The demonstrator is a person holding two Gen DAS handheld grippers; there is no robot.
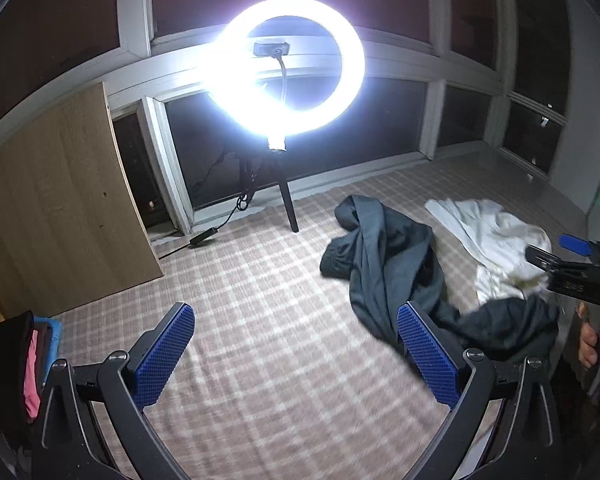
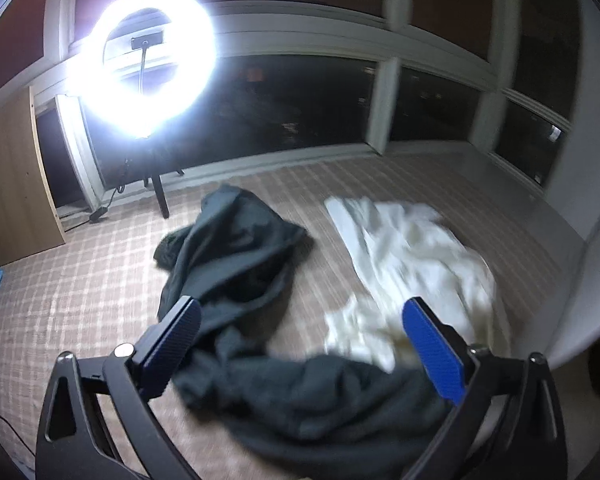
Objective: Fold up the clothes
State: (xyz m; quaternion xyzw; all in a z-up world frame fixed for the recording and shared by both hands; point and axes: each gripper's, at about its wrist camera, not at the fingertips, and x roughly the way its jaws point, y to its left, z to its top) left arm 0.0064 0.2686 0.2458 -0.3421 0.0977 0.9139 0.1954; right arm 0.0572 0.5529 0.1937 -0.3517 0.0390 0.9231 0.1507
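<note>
Jaws of my left gripper (image 1: pixel 296 344) and right gripper (image 2: pixel 312 340) wide apart, gripping nothing, near dark pants (image 2: pixel 236 248), white shirt (image 2: pixel 412 256) beside pants

dark garment (image 2: pixel 236 248): matt cloth | white garment (image 2: pixel 412 248): soft cloth | checked cover (image 1: pixel 260 280): woven | cabinet panel (image 1: pixel 56 200): matt wood

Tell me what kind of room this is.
Probably a bedroom or enclosed balcony at home, set up for filming: a plaid checked bed sheet under crumpled clothes, dark white-framed windows showing night outside, and a bright ring light on a tripod.
</note>
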